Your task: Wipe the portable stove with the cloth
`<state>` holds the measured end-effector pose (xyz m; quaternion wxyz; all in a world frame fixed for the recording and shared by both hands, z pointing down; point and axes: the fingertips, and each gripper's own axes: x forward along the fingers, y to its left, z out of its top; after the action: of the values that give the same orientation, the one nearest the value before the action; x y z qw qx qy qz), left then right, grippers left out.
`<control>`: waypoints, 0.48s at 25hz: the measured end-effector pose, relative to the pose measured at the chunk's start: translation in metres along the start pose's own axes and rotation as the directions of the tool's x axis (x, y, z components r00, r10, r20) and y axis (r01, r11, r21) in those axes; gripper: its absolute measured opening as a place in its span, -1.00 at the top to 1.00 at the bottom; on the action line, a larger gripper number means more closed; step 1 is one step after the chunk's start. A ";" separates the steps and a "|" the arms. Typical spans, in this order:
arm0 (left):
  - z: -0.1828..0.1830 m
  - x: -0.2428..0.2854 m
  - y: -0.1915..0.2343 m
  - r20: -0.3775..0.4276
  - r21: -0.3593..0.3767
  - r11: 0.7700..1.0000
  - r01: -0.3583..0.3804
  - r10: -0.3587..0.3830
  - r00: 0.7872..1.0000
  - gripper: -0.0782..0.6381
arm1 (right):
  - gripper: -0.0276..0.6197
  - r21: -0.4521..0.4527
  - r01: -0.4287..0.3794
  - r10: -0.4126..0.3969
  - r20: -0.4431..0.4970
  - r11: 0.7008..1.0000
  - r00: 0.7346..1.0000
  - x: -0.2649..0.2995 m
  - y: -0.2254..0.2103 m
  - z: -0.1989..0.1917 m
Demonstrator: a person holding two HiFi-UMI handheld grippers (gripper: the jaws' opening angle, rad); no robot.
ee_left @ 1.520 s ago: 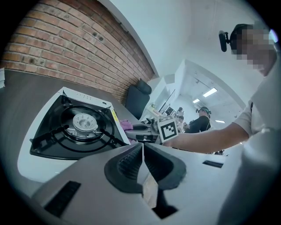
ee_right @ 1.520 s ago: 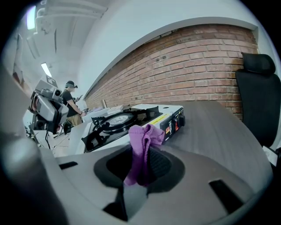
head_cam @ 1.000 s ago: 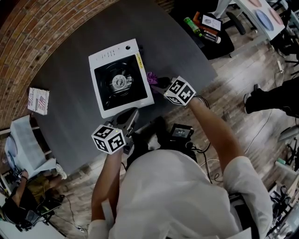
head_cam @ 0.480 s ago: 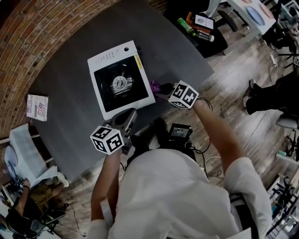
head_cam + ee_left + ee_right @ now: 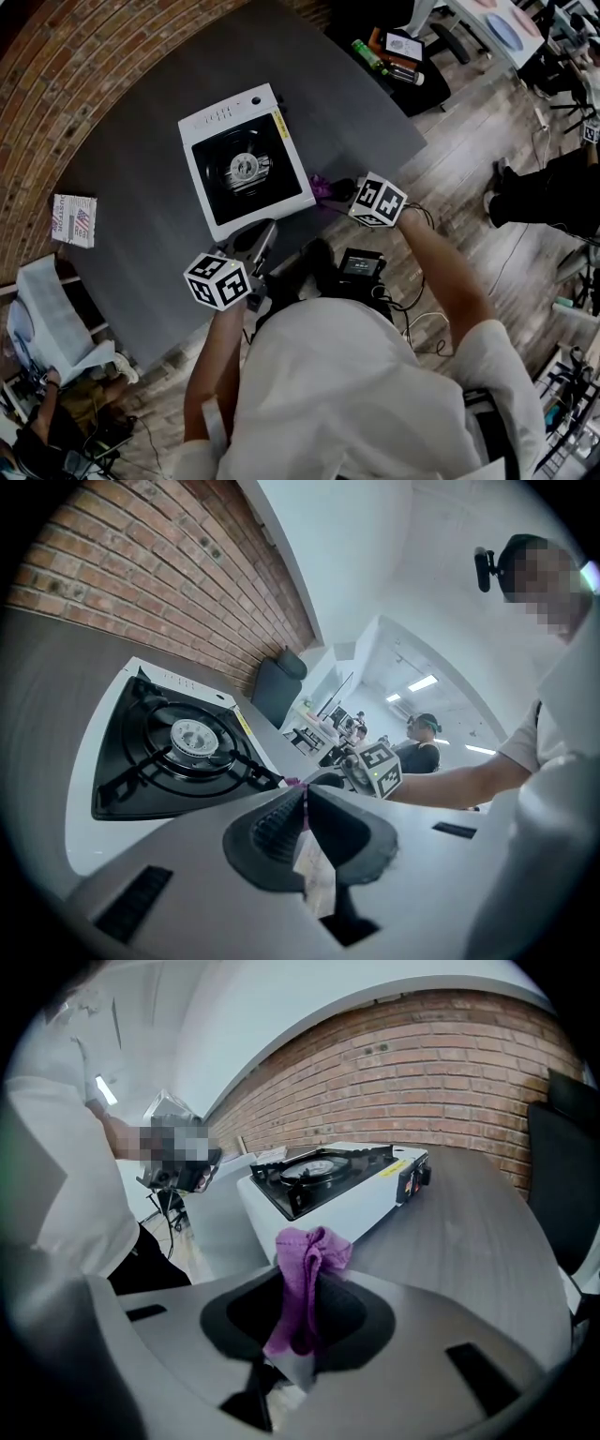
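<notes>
Dark grey and round-edged, the bench (image 5: 141,244) stood against a red brick wall (image 5: 56,84) in the head view. A white portable stove with a black burner top (image 5: 246,169) sat on it, and a small printed booklet (image 5: 73,219) lay well apart near the bench's left edge. The left gripper (image 5: 265,231) hovered just off the stove's near edge. The right gripper (image 5: 330,191) was by the stove's near right corner, holding a small purple cloth (image 5: 322,185) just beside the stove's side; whether the two touched could not be told.

From the left gripper view, the jaws were pressed together with nothing held between them. The stove's black pan support and silver burner lay beyond them, with the right gripper's marker cube further right.

From the right gripper view, the jaws were clenched on the purple cloth, which bunched up above them. The stove stood ahead on the bench, with the brick wall behind it.
</notes>
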<state>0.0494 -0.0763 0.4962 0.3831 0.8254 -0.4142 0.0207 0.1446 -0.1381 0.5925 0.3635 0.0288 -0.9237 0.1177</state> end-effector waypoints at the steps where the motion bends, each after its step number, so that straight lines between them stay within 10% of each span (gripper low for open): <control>1: 0.000 -0.001 0.000 0.001 -0.001 1.000 0.004 -0.004 1.000 0.72 | 0.63 0.001 0.002 -0.002 -0.003 1.000 1.000 -0.001 0.002 -0.001; 12: -0.001 -0.009 0.001 0.017 -0.009 0.999 0.042 -0.042 0.999 0.72 | 0.63 0.050 0.045 -0.044 -0.012 0.998 0.999 -0.012 0.027 -0.010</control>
<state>0.0427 -0.0700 0.4938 0.3837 0.8324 -0.3999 0.0035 0.1568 -0.1102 0.5861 0.3701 0.0580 -0.9176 0.1328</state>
